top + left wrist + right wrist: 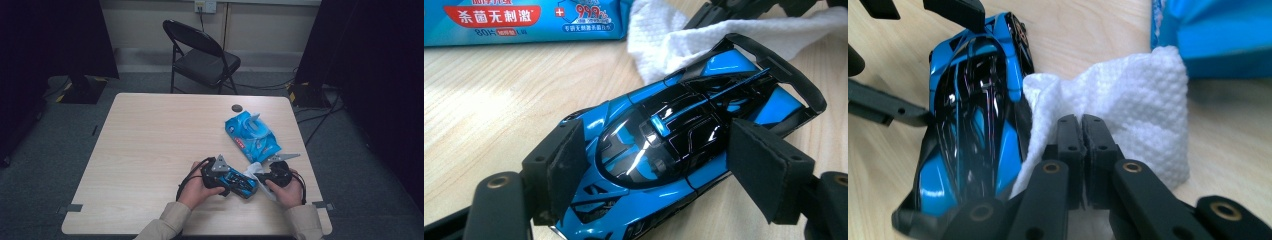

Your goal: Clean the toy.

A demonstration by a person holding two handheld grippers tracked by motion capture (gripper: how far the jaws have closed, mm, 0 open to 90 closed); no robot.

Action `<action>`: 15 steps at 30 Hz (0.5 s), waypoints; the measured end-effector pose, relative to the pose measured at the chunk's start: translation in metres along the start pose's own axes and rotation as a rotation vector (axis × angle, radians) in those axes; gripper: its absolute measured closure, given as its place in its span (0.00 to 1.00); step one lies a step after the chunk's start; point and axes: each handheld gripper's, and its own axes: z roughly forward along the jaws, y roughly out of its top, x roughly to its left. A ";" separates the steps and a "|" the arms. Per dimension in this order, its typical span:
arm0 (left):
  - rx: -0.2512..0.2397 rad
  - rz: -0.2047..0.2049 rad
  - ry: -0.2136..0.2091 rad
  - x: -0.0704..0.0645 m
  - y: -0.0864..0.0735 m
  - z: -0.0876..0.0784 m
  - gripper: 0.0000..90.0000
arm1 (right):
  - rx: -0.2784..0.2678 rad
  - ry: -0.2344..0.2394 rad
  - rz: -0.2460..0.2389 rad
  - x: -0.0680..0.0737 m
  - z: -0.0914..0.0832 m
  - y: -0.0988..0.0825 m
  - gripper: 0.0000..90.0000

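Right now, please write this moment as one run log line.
left gripper: holds toy car | right gripper: shut on wet wipe beside car

Beyond my left gripper's pads, the blue wipes pack (524, 22) carries white Chinese characters on a red band, reading "杀菌无刺激". Right of that band I read "999" with a white cross beside it. Smaller print beneath stays too blurred to make out.

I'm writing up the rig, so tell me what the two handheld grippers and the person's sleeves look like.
Both grippers are black. The left gripper carries a grey three-cornered plate and a black looping cable; its flat rectangular pads are black foam. The right gripper has brass-coloured rivets on its linkage arms and a grey plate too. The sleeves are beige.
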 end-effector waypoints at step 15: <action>-0.008 -0.003 -0.006 0.001 -0.001 0.000 0.27 | 0.071 0.023 -0.074 0.010 0.032 0.037 0.98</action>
